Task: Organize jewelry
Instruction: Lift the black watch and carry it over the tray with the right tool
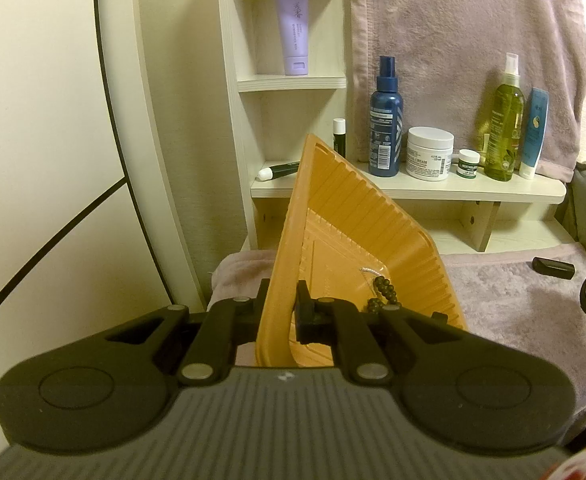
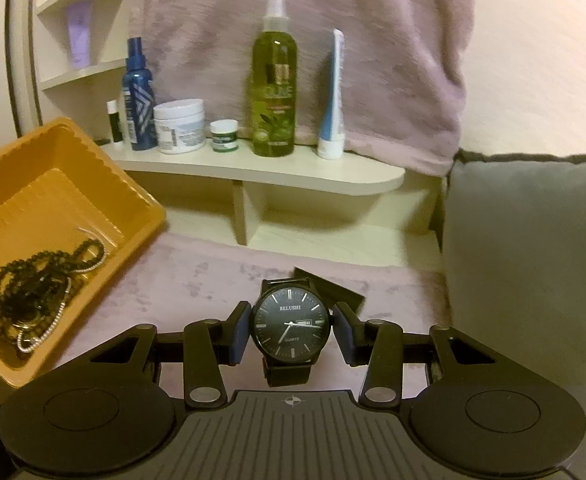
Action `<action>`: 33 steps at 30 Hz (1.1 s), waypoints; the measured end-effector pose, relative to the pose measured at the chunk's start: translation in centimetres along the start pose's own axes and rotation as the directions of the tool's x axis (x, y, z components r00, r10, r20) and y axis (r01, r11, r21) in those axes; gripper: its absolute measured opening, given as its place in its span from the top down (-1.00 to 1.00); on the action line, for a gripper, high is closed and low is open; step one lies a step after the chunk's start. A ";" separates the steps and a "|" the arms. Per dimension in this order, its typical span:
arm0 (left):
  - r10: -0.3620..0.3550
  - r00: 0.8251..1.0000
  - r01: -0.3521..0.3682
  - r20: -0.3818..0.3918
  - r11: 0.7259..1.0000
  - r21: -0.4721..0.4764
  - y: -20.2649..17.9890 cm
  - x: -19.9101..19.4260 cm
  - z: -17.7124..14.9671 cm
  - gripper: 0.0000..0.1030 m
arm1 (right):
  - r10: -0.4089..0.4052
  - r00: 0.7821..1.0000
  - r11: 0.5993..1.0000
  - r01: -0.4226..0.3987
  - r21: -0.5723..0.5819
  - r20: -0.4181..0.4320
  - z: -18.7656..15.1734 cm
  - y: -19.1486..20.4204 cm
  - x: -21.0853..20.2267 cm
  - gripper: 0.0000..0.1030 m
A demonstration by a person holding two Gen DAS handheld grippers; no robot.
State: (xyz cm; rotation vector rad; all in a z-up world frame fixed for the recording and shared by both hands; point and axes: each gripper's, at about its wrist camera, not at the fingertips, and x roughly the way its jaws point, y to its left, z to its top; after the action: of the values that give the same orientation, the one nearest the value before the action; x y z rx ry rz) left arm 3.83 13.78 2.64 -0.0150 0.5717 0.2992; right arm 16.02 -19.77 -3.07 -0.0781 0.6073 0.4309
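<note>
My left gripper is shut on the near wall of an orange tray and holds it tilted. Dark bead necklaces lie in its low corner. In the right wrist view the orange tray is at the left, with black bead necklaces and a silver chain inside. My right gripper has its blue pads against the sides of a black wristwatch with a dark dial, above the pink towel.
A cream shelf behind holds a blue spray bottle, white jar, green bottle and tube. A grey cushion is at the right. A small black case lies on the towel.
</note>
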 end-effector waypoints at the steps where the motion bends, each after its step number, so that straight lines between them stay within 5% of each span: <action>1: 0.000 1.000 0.000 0.000 1.000 -0.001 0.0 0.0 0.0 0.83 | 0.006 1.000 1.000 -0.006 -0.004 0.001 0.2 0.2 0.0 0.14; 13: -0.002 1.000 0.002 0.000 1.000 -0.005 0.1 0.1 0.1 0.83 | 0.193 0.981 0.981 -0.192 -0.024 0.032 4.3 4.9 0.6 0.14; 28: -0.011 1.000 0.012 0.003 1.000 -0.019 0.4 0.2 0.0 0.83 | 0.402 0.915 0.915 -0.403 -0.017 -0.041 8.5 12.0 5.4 0.14; 33: -0.013 1.000 0.013 0.003 1.000 -0.027 0.5 0.3 -0.1 0.83 | 0.485 0.869 0.874 -0.486 0.020 -0.095 8.5 13.8 6.1 0.14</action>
State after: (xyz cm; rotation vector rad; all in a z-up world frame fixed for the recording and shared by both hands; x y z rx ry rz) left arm 3.93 14.35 2.43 -0.0441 0.5644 0.2940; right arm 19.40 -3.32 1.21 0.0535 0.7232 0.9243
